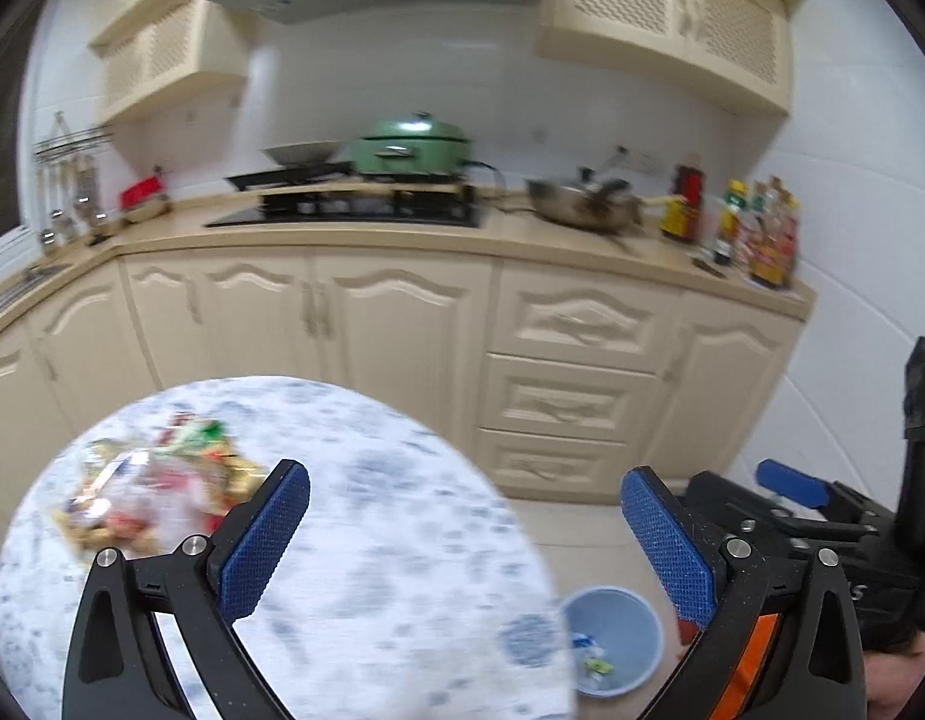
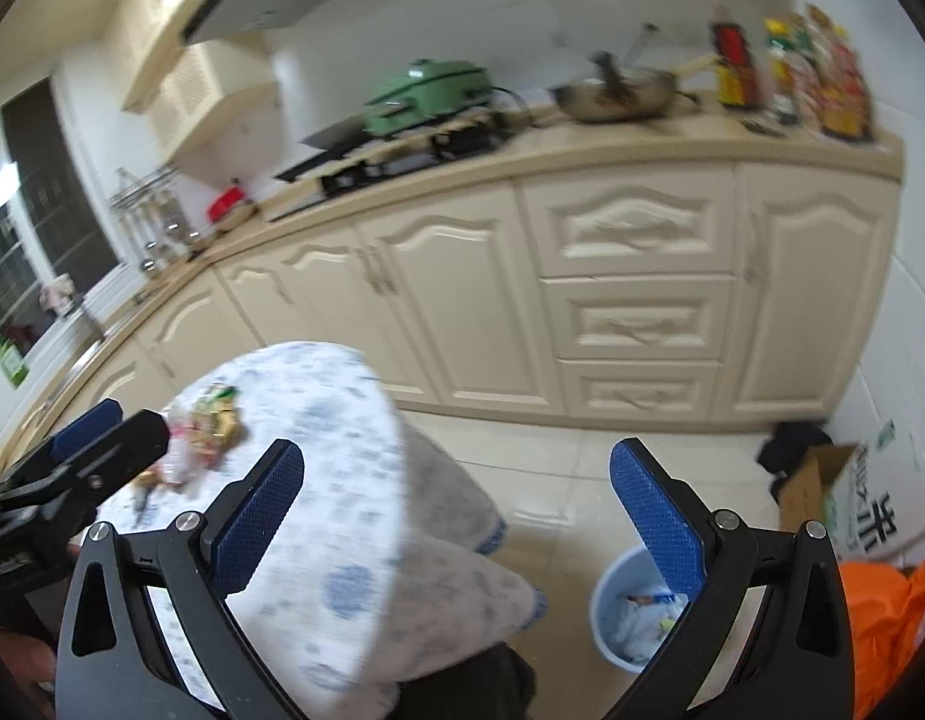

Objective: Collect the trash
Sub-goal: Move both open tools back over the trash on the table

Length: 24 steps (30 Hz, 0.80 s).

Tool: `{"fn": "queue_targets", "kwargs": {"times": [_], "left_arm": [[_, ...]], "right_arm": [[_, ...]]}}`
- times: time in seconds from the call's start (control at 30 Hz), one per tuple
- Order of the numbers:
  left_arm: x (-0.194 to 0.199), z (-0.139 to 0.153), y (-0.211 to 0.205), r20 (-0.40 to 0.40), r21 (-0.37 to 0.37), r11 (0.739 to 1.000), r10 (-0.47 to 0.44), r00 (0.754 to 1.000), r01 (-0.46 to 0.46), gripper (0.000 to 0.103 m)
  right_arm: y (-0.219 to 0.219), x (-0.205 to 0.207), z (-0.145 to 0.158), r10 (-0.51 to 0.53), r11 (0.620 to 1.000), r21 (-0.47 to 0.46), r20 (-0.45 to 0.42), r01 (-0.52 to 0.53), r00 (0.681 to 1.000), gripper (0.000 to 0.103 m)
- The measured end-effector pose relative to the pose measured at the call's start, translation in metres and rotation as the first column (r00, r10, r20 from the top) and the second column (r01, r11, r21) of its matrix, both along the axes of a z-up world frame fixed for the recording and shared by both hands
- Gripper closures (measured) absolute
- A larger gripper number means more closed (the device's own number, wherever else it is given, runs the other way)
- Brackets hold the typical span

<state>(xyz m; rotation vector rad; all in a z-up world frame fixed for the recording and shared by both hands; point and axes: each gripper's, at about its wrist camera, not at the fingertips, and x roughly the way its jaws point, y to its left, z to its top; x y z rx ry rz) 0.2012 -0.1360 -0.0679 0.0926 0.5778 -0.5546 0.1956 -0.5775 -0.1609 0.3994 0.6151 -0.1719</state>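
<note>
A cream kitchen counter (image 1: 354,240) with carved cabinet doors (image 2: 462,300) runs behind a round table (image 1: 372,540) draped in a blue-flowered white cloth. On the table's far left lies a pile of snack wrappers and plastic trash (image 1: 156,492), well apart from both tools. A pale blue wastebasket (image 2: 636,618) stands on the tiled floor just beside the table, some scraps inside. The left gripper (image 1: 462,528) and right gripper (image 2: 456,510) hover with jaws spread wide, holding nothing.
</note>
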Motion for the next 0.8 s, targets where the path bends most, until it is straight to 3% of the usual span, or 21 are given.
{"fn": "queue_targets", "kwargs": {"times": [0.37, 0.63, 0.8], "left_arm": [[-0.036, 0.024, 0.109, 0.101, -0.037, 0.987, 0.159, 0.982, -0.156, 0.001], [-0.061, 0.013, 0.178, 0.151, -0.019, 0.960, 0.279, 0.948, -0.279, 0.001], [-0.052, -0.005, 0.205, 0.138, 0.018, 0.937, 0.345, 0.929, -0.350, 0.001]], "right_arm": [[0.110, 0.040, 0.041, 0.213, 0.974, -0.094, 0.064, -0.207, 0.975, 0.000], [0.191, 0.075, 0.051, 0.355, 0.925, -0.167, 0.065, -0.340, 0.933, 0.000], [0.224, 0.102, 0.037, 0.391, 0.902, -0.202, 0.012, -0.381, 0.920, 0.000]]}}
